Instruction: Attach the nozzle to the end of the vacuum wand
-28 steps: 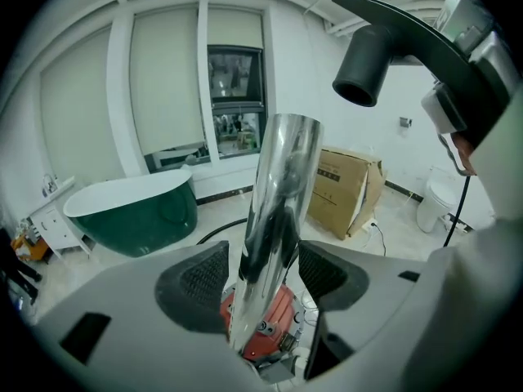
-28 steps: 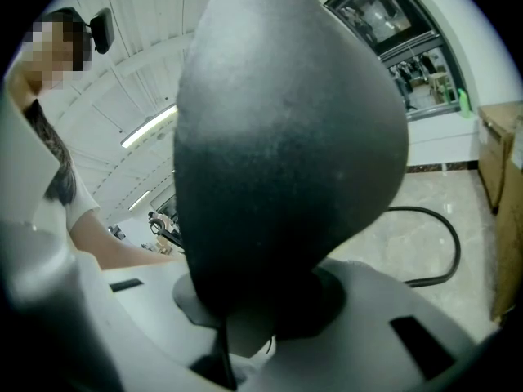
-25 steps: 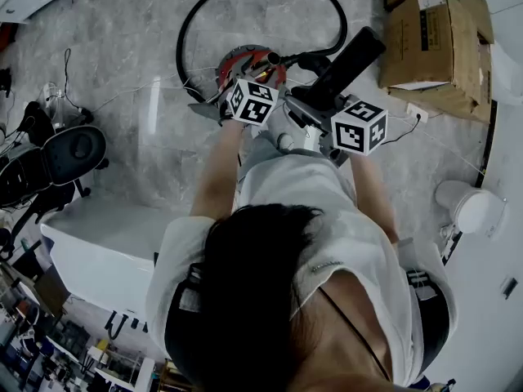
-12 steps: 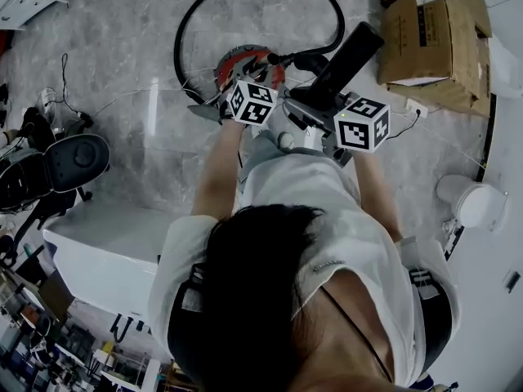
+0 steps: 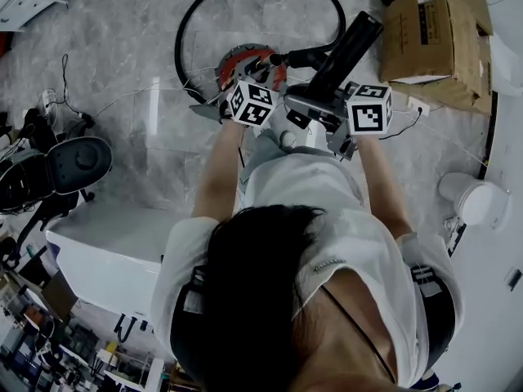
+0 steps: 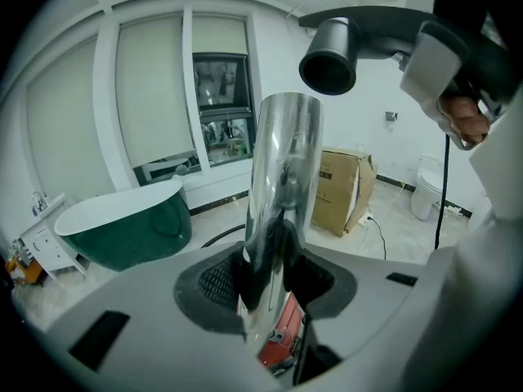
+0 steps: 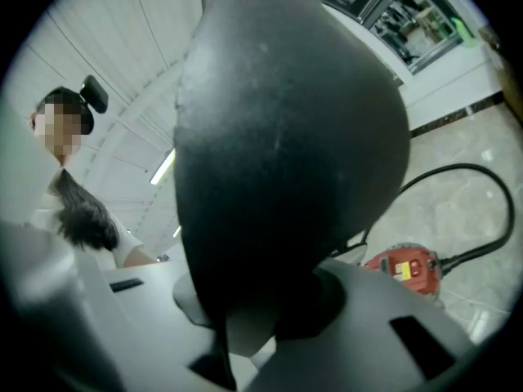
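The left tool [image 6: 274, 278] is closing on the shiny wand [image 6: 283, 162] (both sides touch it); the right tool [image 7: 260, 302] grips the black nozzle [image 7: 286, 137], at the wand's 1 o'clock.

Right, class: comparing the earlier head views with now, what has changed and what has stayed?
The right gripper has rolled, tipping the black plastic nozzle steeper in the head view. The left gripper is closing its jaws on the shiny metal wand between them. The round red vacuum canister and black hose stayed put.
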A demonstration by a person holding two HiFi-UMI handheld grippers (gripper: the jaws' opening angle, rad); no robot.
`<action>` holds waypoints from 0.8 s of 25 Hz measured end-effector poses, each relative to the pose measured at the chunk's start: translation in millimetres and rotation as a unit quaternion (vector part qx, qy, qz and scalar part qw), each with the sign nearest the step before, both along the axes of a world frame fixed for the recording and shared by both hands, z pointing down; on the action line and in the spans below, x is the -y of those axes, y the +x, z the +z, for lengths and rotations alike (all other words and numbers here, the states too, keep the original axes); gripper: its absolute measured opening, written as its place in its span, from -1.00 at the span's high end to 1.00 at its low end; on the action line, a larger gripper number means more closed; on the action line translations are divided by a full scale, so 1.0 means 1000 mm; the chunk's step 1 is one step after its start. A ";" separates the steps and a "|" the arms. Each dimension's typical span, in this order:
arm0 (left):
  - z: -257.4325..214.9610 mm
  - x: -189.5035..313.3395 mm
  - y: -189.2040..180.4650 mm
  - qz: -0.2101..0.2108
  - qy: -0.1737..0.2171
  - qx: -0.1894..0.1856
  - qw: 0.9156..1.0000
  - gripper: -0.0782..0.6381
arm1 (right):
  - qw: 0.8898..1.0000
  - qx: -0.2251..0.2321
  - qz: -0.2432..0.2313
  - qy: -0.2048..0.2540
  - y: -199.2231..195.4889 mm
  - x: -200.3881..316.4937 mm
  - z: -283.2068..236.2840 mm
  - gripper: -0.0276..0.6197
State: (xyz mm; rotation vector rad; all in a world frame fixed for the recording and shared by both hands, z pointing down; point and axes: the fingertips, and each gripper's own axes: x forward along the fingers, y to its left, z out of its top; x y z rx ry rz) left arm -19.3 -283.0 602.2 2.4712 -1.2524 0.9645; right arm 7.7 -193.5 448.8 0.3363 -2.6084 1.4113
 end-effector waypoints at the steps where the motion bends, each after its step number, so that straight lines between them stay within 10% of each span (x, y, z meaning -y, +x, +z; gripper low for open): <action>1: 0.000 -0.001 0.000 0.002 0.001 0.001 1.000 0.39 | 1.000 0.020 -0.003 -0.011 0.000 0.000 -0.004 0.61; 20: -0.003 -0.004 -0.004 0.008 0.002 -0.041 0.999 0.38 | 0.982 0.128 -0.058 -0.128 -0.011 0.012 0.008 0.61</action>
